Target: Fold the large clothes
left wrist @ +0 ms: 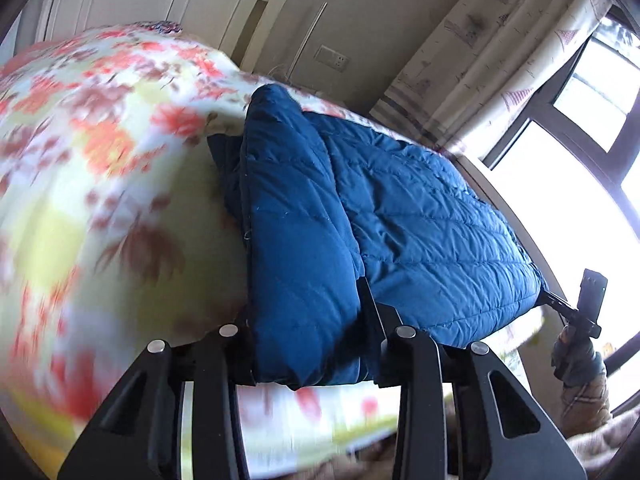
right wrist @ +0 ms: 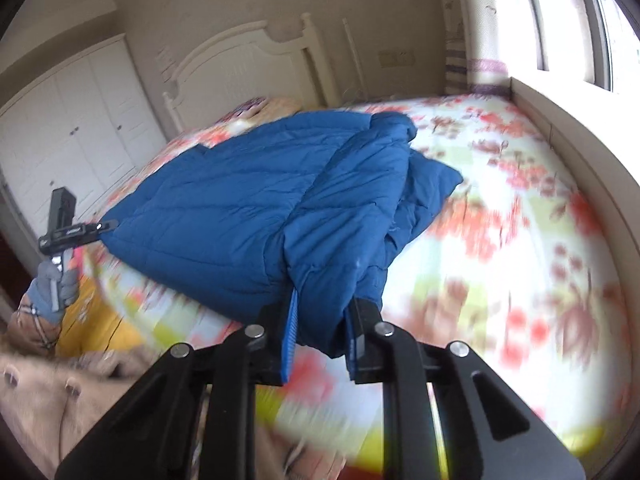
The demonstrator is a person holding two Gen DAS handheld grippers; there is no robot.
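Both tongs, left (left wrist: 312,344) and right (right wrist: 320,320), clamped on blue puffer jacket (left wrist: 400,208) hem corners; light, soft, slippery, so pinch bunched seams.

Black grippers (left wrist: 312,344), grey gloves (right wrist: 54,288), seemingly plaid sleeves (left wrist: 586,398).

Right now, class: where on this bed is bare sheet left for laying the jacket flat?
Bare floral sheet lies between the blue jacket and the window ledge. More lies beyond the jacket's other long side. The near edge is crowded: left gripper and right gripper clamp the hem.
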